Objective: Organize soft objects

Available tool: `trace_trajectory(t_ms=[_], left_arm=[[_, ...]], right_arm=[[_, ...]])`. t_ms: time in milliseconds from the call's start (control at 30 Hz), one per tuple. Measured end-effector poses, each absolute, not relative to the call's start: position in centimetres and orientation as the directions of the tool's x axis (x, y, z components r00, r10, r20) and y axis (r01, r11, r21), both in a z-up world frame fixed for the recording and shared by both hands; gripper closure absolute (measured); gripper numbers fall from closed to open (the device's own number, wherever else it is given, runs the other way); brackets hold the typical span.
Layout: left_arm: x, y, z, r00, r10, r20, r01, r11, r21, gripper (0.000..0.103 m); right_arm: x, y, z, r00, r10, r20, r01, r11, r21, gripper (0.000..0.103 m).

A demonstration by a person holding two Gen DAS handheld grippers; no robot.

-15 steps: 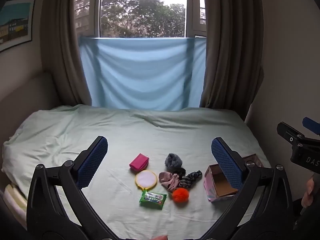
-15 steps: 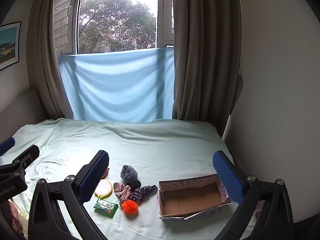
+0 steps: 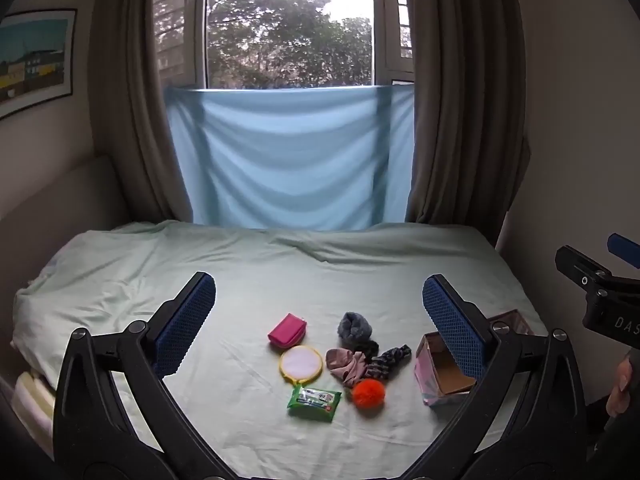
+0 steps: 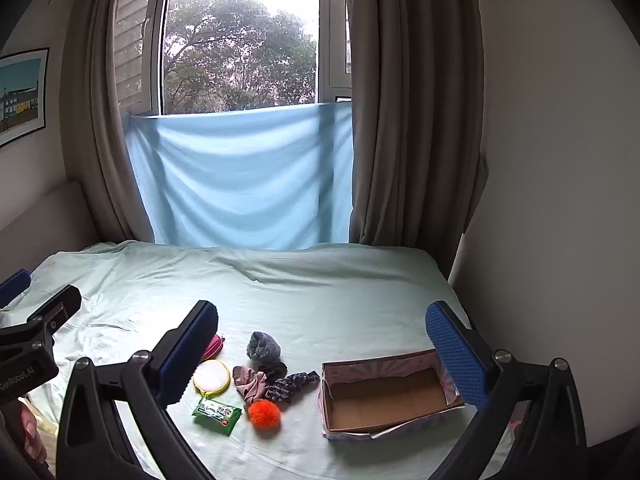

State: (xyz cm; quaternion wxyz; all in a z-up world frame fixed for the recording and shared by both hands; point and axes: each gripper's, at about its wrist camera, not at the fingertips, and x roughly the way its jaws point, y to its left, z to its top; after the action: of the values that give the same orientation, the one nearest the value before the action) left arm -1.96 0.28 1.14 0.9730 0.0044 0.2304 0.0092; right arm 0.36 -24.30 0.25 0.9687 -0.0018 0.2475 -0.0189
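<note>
Small items lie in a cluster on the pale green bed sheet (image 3: 280, 280): a pink pouch (image 3: 287, 330), a grey fluffy ball (image 3: 353, 326), a round yellow-rimmed pad (image 3: 301, 363), a pink scrunchie (image 3: 346, 363), a dark patterned scrunchie (image 3: 390, 358), an orange pompom (image 3: 368, 392) and a green wipes pack (image 3: 315, 398). An open empty cardboard box (image 4: 386, 396) stands right of them. My left gripper (image 3: 318, 320) is open and empty, above the cluster. My right gripper (image 4: 322, 344) is open and empty, above the box and cluster.
A blue cloth (image 3: 288, 160) hangs over the window between brown curtains (image 3: 460, 120) at the bed's far end. A wall (image 4: 560, 200) runs along the bed's right side. Folded pale bedding (image 3: 32, 400) shows at the left edge.
</note>
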Motion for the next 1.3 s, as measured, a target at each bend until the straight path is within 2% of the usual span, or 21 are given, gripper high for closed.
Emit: trace_trajectory(t_ms=[1300], left_arm=[[-1.75,0.27,0.63,0.883,0.021,-0.468,-0.034,0.999,-0.019,0.0]], right_arm=[[-0.46,-23.65,0.92,0.891,-0.015,-0.453,0.005,1.0,-0.022,0.0]])
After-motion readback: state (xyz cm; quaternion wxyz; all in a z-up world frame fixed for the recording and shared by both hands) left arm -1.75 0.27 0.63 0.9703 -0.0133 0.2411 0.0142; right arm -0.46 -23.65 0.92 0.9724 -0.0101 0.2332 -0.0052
